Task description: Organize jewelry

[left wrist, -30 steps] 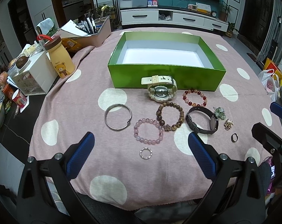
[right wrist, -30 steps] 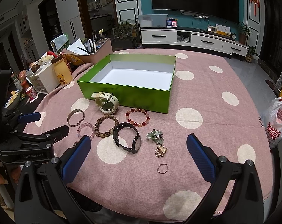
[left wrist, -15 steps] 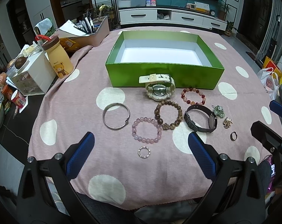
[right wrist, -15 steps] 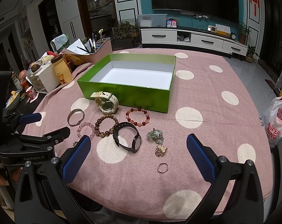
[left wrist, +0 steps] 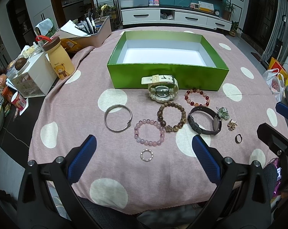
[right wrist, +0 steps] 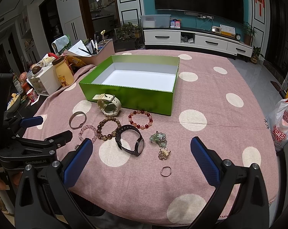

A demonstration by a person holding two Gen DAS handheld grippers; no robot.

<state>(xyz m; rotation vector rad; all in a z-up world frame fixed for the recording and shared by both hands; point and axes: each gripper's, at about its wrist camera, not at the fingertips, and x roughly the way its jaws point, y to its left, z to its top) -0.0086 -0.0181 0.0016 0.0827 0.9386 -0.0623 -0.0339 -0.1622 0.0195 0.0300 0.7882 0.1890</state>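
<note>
While both of your claws hang over the near edge of the pink dotted tablecloth [left wrist: 71,99], neither grips anything: the left gripper [left wrist: 144,150] is spread wide, and so is the right gripper [right wrist: 142,152].

Just ahead of your left claw, between its blue pads, lies the small studded ring [left wrist: 147,155]; beyond it sit the pink bead bracelet [left wrist: 149,132] and the brown wooden bracelet [left wrist: 172,119], which touch. Ahead and to the left is the silver bangle [left wrist: 118,118]. Farther ahead, the cream watch [left wrist: 163,91] rests against the front wall of the green box [left wrist: 168,74], whose white floor is bare.

Ahead of your right claw, between its pads, lies the thin plain ring [right wrist: 166,171], with the gold flower charm [right wrist: 164,153] and the green stone charm [right wrist: 158,138] beyond it; their detail is too small to read. The black watch [right wrist: 130,139] stands to the left of those, the red bead bracelet [right wrist: 140,119] farther on.

From the right view, your left claw's arm hides most of the studded ring. A hand shows only partly at that frame's lower left corner.
</note>
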